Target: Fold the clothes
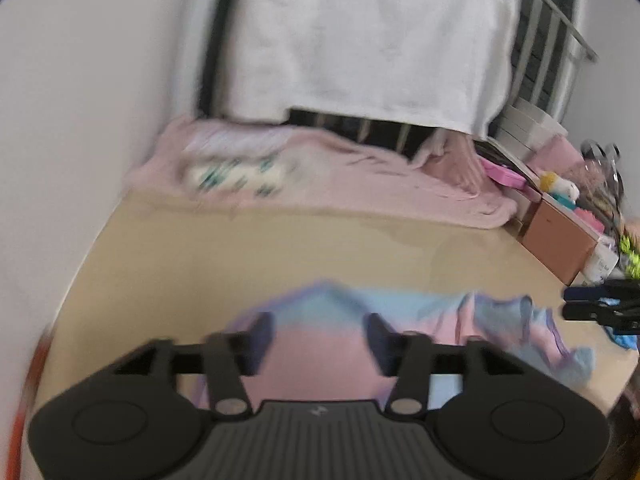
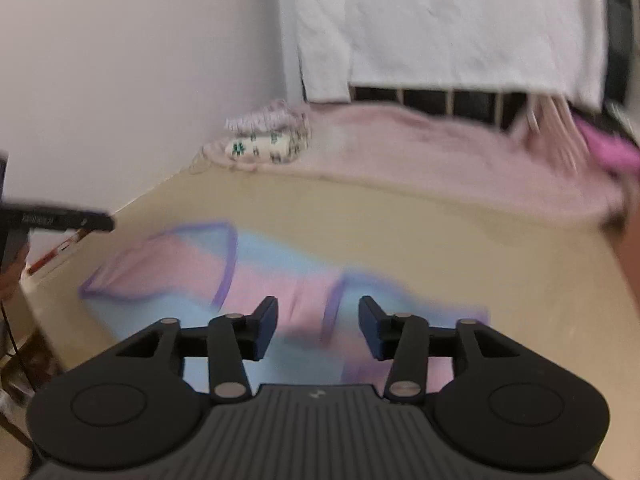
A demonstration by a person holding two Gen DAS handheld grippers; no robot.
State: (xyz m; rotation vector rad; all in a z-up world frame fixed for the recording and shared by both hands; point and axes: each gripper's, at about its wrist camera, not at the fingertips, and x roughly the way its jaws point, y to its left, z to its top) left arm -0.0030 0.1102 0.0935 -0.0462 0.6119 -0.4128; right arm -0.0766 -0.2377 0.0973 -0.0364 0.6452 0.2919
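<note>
Left wrist view: both the left gripper (image 1: pixel 318 338) and right gripper (image 2: pixel 318 322) are held open above the shirt (image 1: pixel 320 344); at 6 o'clock, cloth could be missed.

I see a beige table (image 1: pixel 248 248) set against a white wall (image 1: pixel 80 100). A pink blanket (image 1: pixel 360 180) lies bunched along its far edge, with a small white cloth with green print (image 2: pixel 260 146) at the far left corner. Behind hangs a white sheet (image 1: pixel 360 40) over dark railings (image 1: pixel 548 40). At the right edge stands a brown cardboard box (image 1: pixel 560 236) of toys.
</note>
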